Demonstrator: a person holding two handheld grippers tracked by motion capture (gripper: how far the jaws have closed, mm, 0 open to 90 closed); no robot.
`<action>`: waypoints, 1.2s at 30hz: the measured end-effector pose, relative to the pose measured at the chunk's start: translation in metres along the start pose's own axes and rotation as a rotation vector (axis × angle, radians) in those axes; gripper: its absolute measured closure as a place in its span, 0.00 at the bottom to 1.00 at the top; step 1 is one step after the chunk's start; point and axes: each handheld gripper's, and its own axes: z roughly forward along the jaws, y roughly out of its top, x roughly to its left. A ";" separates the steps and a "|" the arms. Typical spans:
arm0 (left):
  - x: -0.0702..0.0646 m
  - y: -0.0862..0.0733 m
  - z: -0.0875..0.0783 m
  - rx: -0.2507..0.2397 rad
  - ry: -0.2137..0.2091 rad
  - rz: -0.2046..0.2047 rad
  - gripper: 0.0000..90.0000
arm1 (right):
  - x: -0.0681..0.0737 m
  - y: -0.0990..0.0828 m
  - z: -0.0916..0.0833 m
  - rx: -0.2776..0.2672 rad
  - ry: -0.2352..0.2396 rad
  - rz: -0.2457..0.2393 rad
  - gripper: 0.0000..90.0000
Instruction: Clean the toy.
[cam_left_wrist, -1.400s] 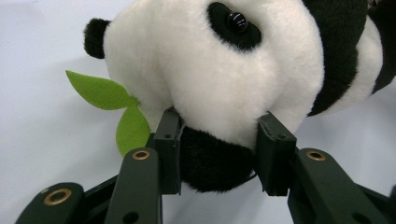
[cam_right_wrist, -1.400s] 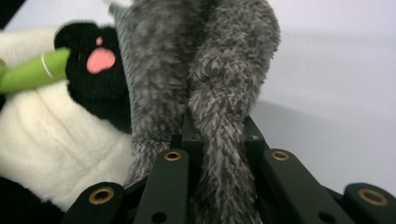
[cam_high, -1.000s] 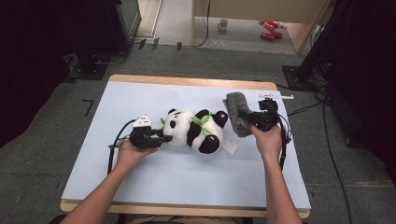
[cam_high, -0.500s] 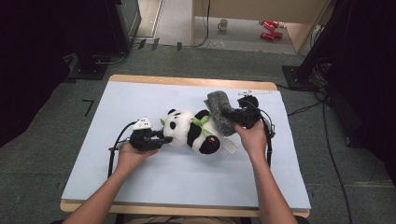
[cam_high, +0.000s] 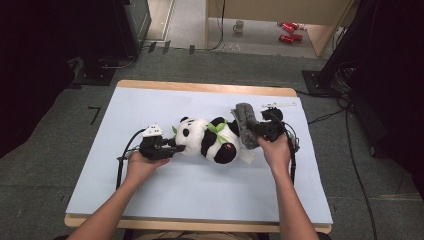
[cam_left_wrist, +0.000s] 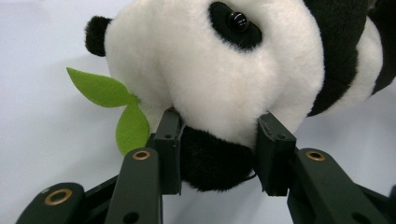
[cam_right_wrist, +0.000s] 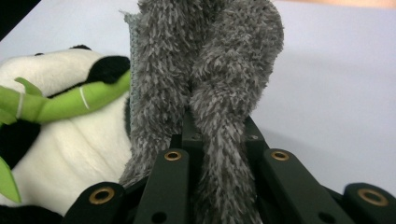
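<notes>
A plush panda (cam_high: 207, 140) lies on its side near the middle of the table (cam_high: 150, 105). The left tool (cam_high: 170, 147) is clamped on a black part by the panda's head, probably an ear or paw. The right tool (cam_high: 255, 131) pinches a fuzzy grey cloth (cam_high: 245, 122), which rests against the panda's back end.
</notes>
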 end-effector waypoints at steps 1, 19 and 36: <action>0.000 0.000 0.000 -0.001 0.000 -0.002 0.66 | -0.003 -0.002 0.001 0.004 0.004 0.012 0.88; 0.002 0.007 0.002 0.020 -0.008 -0.033 0.66 | -0.001 -0.005 -0.043 -0.062 -0.007 0.011 0.88; 0.000 0.006 0.003 0.020 0.000 -0.020 0.66 | 0.051 0.006 -0.023 -0.051 0.105 -0.102 0.88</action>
